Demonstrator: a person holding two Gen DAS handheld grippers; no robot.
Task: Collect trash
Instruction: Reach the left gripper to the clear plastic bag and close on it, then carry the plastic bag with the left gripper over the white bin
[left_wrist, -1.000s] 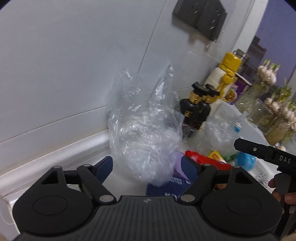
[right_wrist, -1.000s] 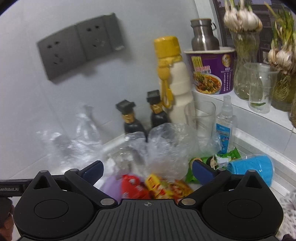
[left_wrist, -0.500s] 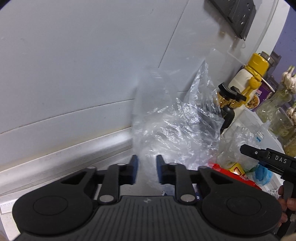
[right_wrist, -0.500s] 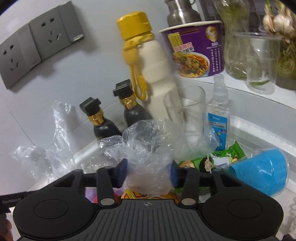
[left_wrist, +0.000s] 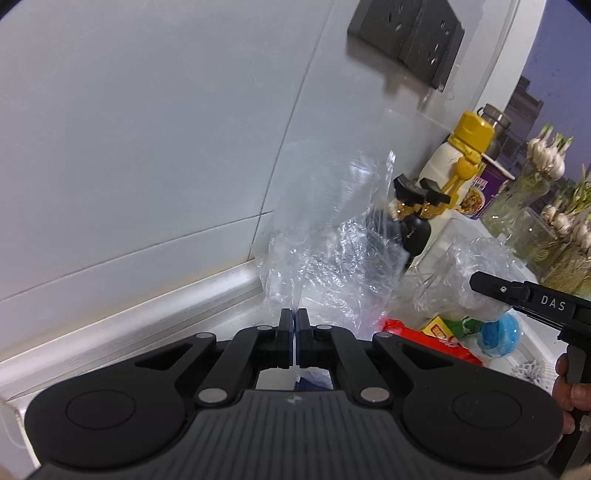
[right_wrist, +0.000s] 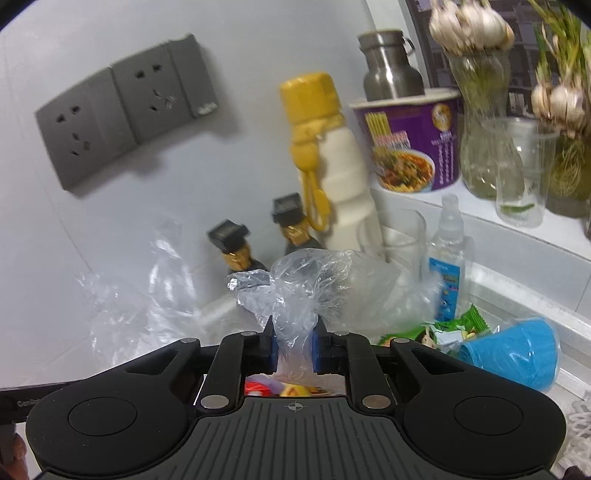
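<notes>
A clear plastic bag (left_wrist: 332, 258) stands crumpled against the white wall. My left gripper (left_wrist: 294, 314) is shut on a thin fold of the bag's left edge. In the right wrist view my right gripper (right_wrist: 293, 332) has a bunched part of the bag (right_wrist: 306, 280) between its blue pads; its jaws are closing and the pads press on the film. Below the bag lie a red wrapper (left_wrist: 417, 332), a green wrapper (right_wrist: 454, 328) and a blue cup (right_wrist: 517, 354) on its side. The right gripper's side (left_wrist: 517, 295) shows in the left wrist view.
Behind the bag stand two dark bottles (right_wrist: 236, 247), a white bottle with a yellow cap (right_wrist: 332, 166), a clear glass (right_wrist: 399, 236) and a spray bottle (right_wrist: 448, 251). A raised ledge holds a purple noodle cup (right_wrist: 410, 140), a steel flask and vases of garlic. Grey sockets (right_wrist: 122, 114) are on the wall.
Both grippers were wide open a second ago and have closed on the plastic bag. The bag's edges now stand pulled up between the pads.
</notes>
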